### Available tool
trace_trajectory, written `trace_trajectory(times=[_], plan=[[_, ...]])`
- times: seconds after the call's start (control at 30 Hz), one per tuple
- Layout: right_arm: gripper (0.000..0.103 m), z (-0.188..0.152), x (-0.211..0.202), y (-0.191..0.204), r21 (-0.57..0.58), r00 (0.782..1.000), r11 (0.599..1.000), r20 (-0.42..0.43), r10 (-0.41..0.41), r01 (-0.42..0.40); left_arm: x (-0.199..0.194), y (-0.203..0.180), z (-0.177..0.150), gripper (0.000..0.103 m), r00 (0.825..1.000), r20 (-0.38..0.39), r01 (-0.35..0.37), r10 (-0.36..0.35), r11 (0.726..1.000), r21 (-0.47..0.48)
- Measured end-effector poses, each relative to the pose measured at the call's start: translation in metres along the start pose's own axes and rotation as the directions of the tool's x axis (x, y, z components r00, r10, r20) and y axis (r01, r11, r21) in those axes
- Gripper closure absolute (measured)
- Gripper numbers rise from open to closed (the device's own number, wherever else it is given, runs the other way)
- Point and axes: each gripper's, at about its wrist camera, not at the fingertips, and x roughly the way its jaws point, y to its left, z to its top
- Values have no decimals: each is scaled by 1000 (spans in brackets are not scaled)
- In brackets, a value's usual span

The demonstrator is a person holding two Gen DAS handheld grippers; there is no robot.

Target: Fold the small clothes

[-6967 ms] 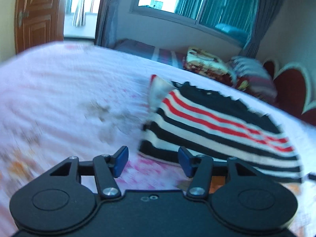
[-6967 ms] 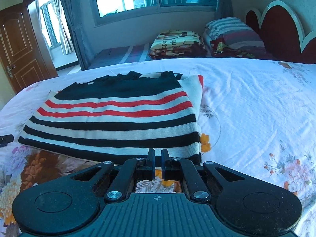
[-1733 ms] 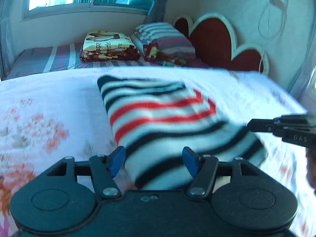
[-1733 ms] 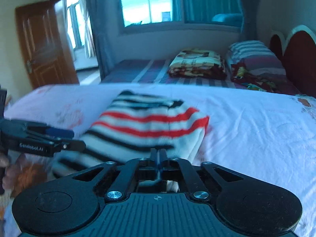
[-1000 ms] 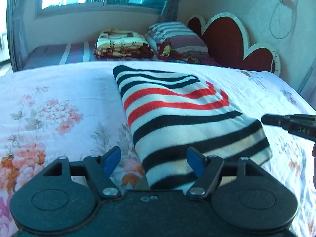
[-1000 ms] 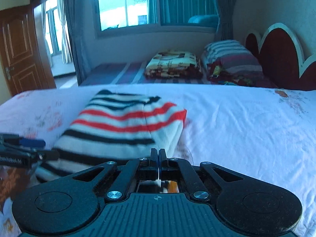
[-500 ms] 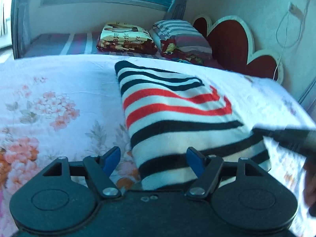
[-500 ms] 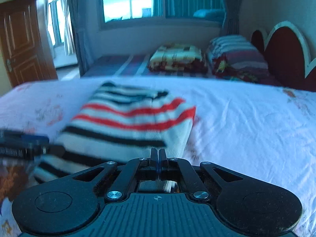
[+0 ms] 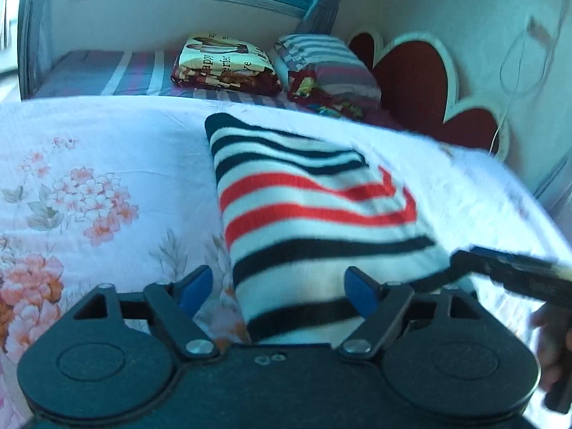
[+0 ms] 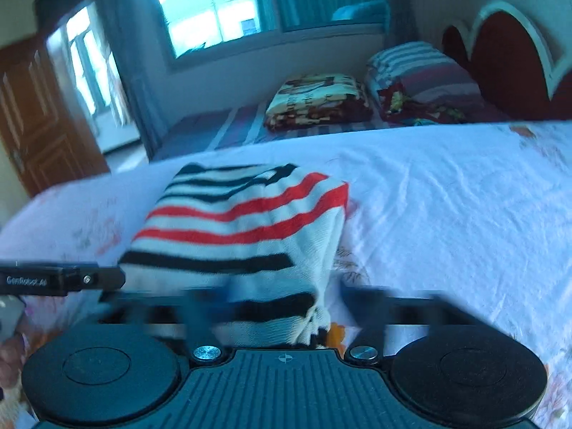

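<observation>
A folded sweater point(image 9: 314, 221) with black, white and red stripes lies on the floral bedsheet point(image 9: 89, 186). My left gripper point(image 9: 279, 291) is at its near end, jaws opening; the blue pads straddle the sweater's left corner without pressing on it. In the right wrist view the sweater point(image 10: 243, 236) has its frayed near right corner between my right gripper's point(image 10: 282, 304) blurred fingers, which are opening wide. Each gripper shows in the other's view: the right gripper point(image 9: 464, 262) at the sweater's right edge, the left gripper point(image 10: 114, 279) at its left edge.
A folded patterned blanket point(image 9: 225, 64) and striped pillows point(image 9: 329, 68) lie on a second bed beyond. A red heart-shaped headboard point(image 9: 422, 78) stands at the right, a wooden door point(image 10: 39, 114) at the far left. A hand point(image 9: 550, 325) holds the right gripper.
The right gripper's jaws went from shut to wide apart and let go of the sweater's corner. The left jaws spread a little wider. The sweater stays flat on the bed.
</observation>
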Motion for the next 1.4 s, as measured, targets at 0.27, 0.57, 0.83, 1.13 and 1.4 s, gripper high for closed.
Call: trace_trajectory(times=[0.27,0.57,0.83,1.13,1.4], plan=[[39,4,38,-83,394,969,900,-74,235,-188,41,17,8,21,984,-144,96,-104,993,-65],[39,11,71,-103,445,884,823,-129,449,-353,62,35,15,20,966,-128,201,-226,963,-180],[44,25,83,-86,361,881,861,-175,440,-358,69,32,21,24,963,-130,216,-238,963,-164],[64,26,79,-35,119,944,967,-217,247,-226,73,17,23,26,971,-132,184,-200,975,-122],[70,25,54,15,-65,984,990,-136,116,-126,49,4,24,52,980,-90,177,-179,984,-34]])
